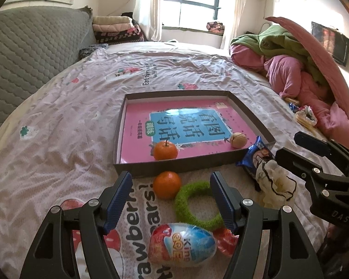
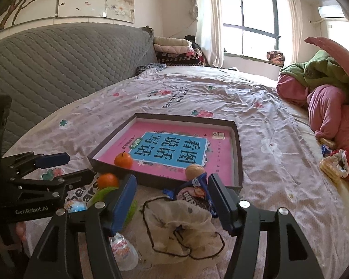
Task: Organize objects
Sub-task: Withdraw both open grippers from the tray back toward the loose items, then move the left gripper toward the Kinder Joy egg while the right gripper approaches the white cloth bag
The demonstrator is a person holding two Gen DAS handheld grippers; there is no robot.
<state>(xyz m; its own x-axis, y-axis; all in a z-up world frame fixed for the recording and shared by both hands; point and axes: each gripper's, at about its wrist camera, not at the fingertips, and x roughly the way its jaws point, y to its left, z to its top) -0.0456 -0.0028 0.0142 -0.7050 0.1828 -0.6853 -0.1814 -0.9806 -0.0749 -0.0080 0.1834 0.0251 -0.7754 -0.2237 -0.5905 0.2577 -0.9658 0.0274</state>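
Left gripper (image 1: 171,194) agape over bedsheet (image 1: 58,139), holding nothing, tangerine (image 1: 167,184) and green ring (image 1: 195,205) between its fingers, Kinder egg (image 1: 182,244) nearer, right gripper (image 2: 172,194) agape too, cookie packet (image 2: 195,194) and mesh pouch (image 2: 181,230) between — shallow box (image 1: 174,166) ahead, holding pink book (image 1: 186,125), second tangerine (image 1: 165,150), walnut (image 1: 238,139).

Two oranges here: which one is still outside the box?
The orange lying on the bedsheet against the green ring, just ahead of the open left gripper. The other orange already sits inside the box, on the pink book.
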